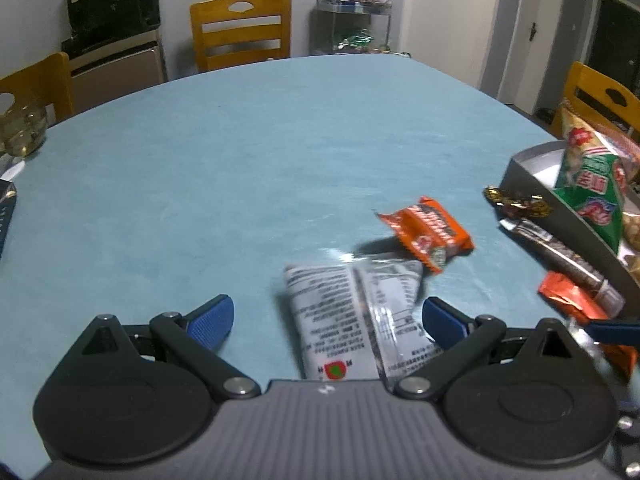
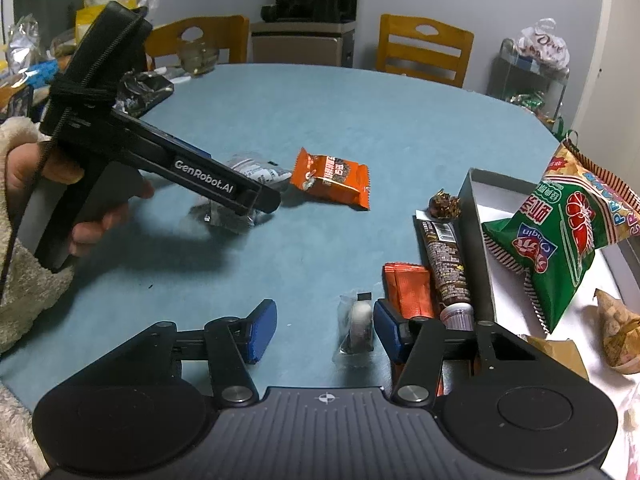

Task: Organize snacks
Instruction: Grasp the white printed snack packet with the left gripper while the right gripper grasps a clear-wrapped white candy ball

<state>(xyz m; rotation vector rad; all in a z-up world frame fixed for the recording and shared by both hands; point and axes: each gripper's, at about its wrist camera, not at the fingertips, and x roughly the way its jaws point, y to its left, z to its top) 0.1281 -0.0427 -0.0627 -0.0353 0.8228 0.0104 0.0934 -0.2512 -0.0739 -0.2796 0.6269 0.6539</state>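
Left tool jaws apart over a white packet lying flat on the bench, pads clear of it. Right tool jaws apart, a small clear-wrapped snack between them by the right pad; can't tell if it touches. Landmark: grey box. Green bag sits in the box; brown bar and orange sachet just beside its left wall; orange packet further left.

A prawn-cracker bag stands in the box, a chocolate bar just left of it.
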